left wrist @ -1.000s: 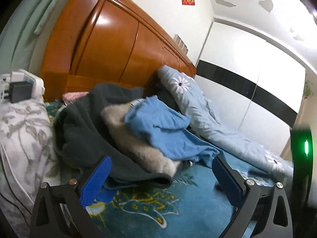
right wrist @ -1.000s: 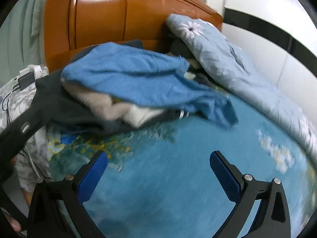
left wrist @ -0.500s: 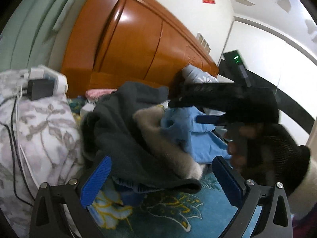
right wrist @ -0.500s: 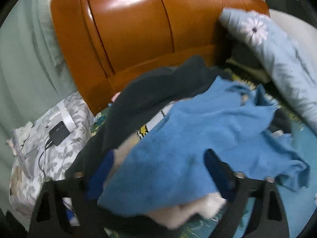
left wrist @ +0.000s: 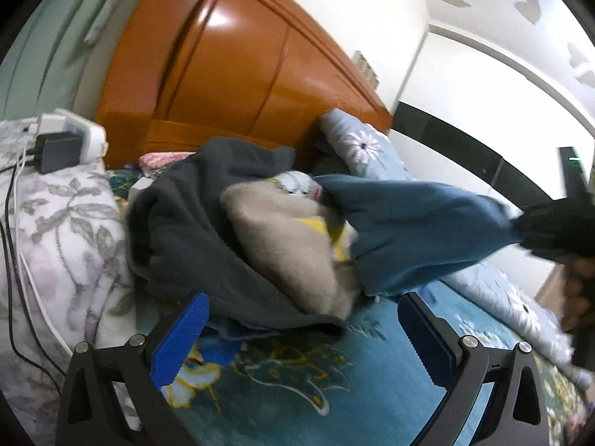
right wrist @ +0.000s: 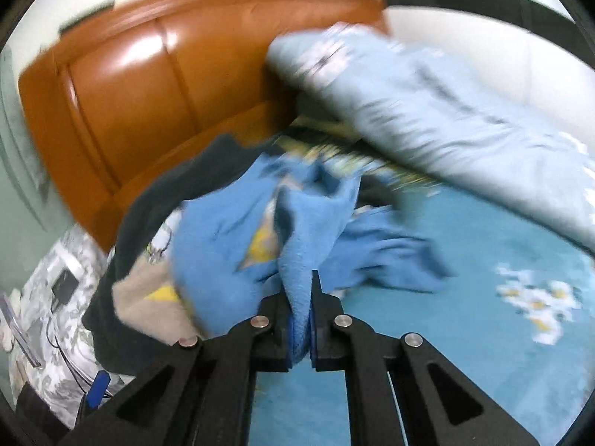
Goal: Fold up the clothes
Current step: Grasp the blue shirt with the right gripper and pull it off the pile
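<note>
At the bottom of the right wrist view, the right hand-held gripper (right wrist: pixel 301 319) was clamped tight on a fold of the blue fleece garment (right wrist: pixel 238 245), the cloth pinched between its blue pads (right wrist: pixel 293 330) and rising out of them toward the middle of the frame. The picture was smeared by motion. In the left wrist view the same blue fleece garment (left wrist: pixel 416 230) stretched taut from the heap at centre out to the right edge, where a dark-gloved hand (left wrist: pixel 554 230) met it.

The left hand-held gripper (left wrist: pixel 297 338) stood wide apart at the bottom of its frame, its blue pads (left wrist: pixel 178 345) holding nothing, poised over the teal patterned bedsheet (left wrist: pixel 297 383).

Just beyond it, at the frame's centre, lay the heap: a dark grey garment (left wrist: pixel 193 223) underneath and to the left, a beige fluffy garment (left wrist: pixel 282 245) on top of it, with a patch of yellow showing between the beige and the blue.

At the left edge sat a grey floral blanket (left wrist: pixel 63 230) with a black charger (left wrist: pixel 55 150) and cables on it. Farther back, a pale blue floral duvet (left wrist: pixel 364 148) ran along the right, and the glossy orange wooden headboard (left wrist: pixel 230 74) filled the upper centre.
</note>
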`<state>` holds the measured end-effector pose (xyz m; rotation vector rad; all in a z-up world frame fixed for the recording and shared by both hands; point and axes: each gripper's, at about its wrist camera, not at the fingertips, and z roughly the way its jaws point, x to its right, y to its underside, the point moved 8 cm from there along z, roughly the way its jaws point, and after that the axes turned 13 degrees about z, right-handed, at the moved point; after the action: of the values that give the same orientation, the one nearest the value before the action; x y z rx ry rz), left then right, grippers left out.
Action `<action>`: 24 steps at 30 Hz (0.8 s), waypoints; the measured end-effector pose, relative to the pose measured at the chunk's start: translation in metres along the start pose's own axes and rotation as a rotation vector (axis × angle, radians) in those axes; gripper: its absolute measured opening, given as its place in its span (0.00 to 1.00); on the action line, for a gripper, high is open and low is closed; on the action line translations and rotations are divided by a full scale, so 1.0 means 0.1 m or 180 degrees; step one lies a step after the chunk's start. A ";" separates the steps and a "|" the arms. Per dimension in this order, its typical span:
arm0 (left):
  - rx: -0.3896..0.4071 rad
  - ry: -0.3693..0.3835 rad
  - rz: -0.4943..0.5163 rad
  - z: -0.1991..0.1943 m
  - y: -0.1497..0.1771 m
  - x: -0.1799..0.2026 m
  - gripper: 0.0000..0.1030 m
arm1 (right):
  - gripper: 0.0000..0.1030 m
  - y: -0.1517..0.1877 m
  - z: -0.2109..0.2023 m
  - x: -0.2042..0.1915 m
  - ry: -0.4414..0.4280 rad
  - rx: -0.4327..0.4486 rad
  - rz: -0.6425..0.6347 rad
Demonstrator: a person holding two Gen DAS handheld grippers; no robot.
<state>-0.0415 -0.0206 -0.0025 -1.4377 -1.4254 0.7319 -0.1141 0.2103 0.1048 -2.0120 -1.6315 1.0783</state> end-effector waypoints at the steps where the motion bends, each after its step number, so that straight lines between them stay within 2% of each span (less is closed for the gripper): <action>1: -0.0010 0.0056 0.0035 -0.04 -0.01 0.09 1.00 | 0.05 -0.06 -0.27 0.17 0.0044 0.0128 0.0055; 5: -0.0030 0.0339 0.0114 -0.19 -0.08 0.47 1.00 | 0.05 -0.21 -1.25 0.84 0.0238 0.0562 0.0229; 8: -0.0051 0.0585 0.0221 -0.29 -0.12 0.85 1.00 | 0.05 -0.36 -2.04 1.27 0.0485 0.0922 0.0190; 10: -0.0117 0.0833 0.0267 -0.30 -0.13 1.17 1.00 | 0.05 -0.47 -2.53 1.51 0.0655 0.1149 0.0129; 13: -0.0252 0.1252 0.0292 -0.31 -0.11 1.66 1.00 | 0.05 -0.59 -3.04 1.77 0.0759 0.1338 0.0137; 15: -0.0371 0.1459 0.0351 -0.28 -0.06 1.97 1.00 | 0.05 -0.65 -3.26 1.80 0.0680 0.1419 0.0125; 18: -0.0499 0.1681 0.0362 -0.25 -0.11 2.24 1.00 | 0.05 -0.72 -3.43 1.66 0.0410 0.1451 0.0058; 22: -0.0452 0.2007 0.0393 -0.34 -0.30 2.56 1.00 | 0.05 -0.72 -3.54 1.34 0.0033 0.1454 -0.0155; 24: -0.0437 0.2131 0.0466 -0.40 -0.36 2.69 1.00 | 0.05 -0.68 -3.57 1.21 -0.0261 0.1443 -0.0205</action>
<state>0.0177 0.2273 0.0994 -1.6957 -0.8661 0.1947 0.1055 0.4138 0.3430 -1.6287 -1.3261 1.3755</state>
